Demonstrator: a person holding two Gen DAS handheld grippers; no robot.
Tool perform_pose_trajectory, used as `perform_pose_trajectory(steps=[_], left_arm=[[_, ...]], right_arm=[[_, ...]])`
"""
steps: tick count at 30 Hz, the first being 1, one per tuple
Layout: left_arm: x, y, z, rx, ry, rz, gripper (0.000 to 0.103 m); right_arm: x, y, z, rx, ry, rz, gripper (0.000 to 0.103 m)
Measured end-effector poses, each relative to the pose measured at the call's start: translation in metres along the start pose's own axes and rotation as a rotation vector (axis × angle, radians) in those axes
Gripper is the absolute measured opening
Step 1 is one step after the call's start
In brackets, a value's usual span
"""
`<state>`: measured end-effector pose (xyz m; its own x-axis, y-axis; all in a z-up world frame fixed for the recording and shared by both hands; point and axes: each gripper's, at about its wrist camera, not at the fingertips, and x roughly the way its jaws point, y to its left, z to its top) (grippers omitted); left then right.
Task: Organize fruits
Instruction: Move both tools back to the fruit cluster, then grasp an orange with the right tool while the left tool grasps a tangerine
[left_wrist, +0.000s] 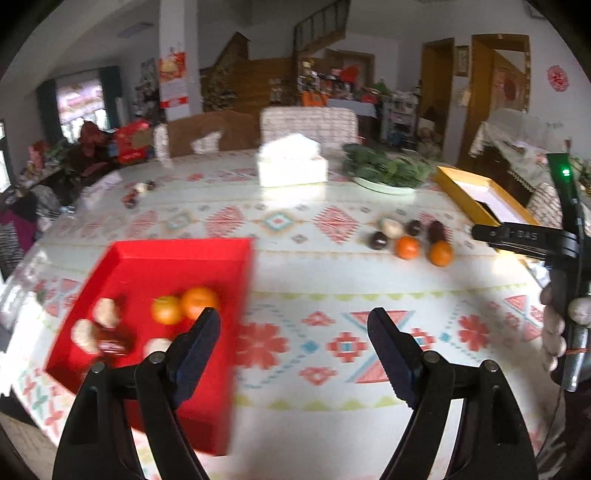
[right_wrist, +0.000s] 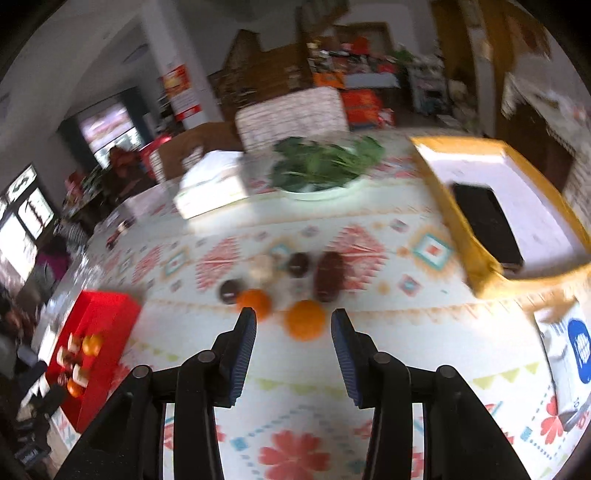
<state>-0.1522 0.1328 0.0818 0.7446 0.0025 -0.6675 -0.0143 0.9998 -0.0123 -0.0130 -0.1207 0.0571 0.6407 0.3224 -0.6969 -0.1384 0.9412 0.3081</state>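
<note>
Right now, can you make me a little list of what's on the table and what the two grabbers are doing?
table: patterned cloth
red tray: holds two oranges and some pale and dark pieces, blurred
loose fruit: two oranges, dark fruits and one pale piece, all on the cloth
other things: plate of greens, white box, yellow box
left gripper: open, empty, beside the red tray
right gripper: open, empty, aimed at the nearer loose orange
</note>
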Motion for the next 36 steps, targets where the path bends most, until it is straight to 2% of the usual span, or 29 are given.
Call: perform_pose_trajectory(steps=[4, 12, 16, 17, 20, 24, 28, 31, 34, 36], left_arm=[[0.014, -0.017, 0.002, 0.018, 0.032, -0.045, 0.081], [0.033, -0.033, 0.018, 0.039, 0.037, -0.063, 0.081], [0.051, -0.040, 0.028, 0.026, 0.060, -0.107, 0.081], [0.057, -0.044, 0.031, 0.024, 0.065, -0.123, 0.081], [0.071, -0.055, 0.040, 0.033, 0.065, -0.158, 0.081], [0.093, -0.075, 0.051, 0.069, 0.066, -0.202, 0.081], [0.116, -0.100, 0.059, 0.141, 0.085, -0.232, 0.068], [0.132, -0.117, 0.064, 0.205, 0.079, -0.228, 0.066], [0.149, -0.127, 0.068, 0.245, 0.095, -0.222, 0.058], [0.160, -0.130, 0.069, 0.260, 0.107, -0.219, 0.058]], right_arm=[[0.016, -0.007, -0.002, 0.003, 0.035, -0.002, 0.046], [0.060, 0.004, -0.003, -0.037, 0.070, 0.004, 0.046], [0.065, 0.009, -0.005, -0.063, 0.069, 0.011, 0.045], [0.066, 0.009, -0.006, -0.067, 0.073, 0.019, 0.040], [0.066, 0.008, -0.007, -0.063, 0.073, 0.028, 0.039], [0.056, -0.006, -0.002, 0.000, 0.052, 0.051, 0.039], [0.041, -0.026, 0.003, 0.060, 0.002, 0.043, 0.039], [0.037, -0.035, 0.007, 0.096, -0.008, 0.055, 0.039], [0.038, -0.036, 0.008, 0.102, 0.000, 0.060, 0.039], [0.039, -0.034, 0.008, 0.099, 0.008, 0.065, 0.039]])
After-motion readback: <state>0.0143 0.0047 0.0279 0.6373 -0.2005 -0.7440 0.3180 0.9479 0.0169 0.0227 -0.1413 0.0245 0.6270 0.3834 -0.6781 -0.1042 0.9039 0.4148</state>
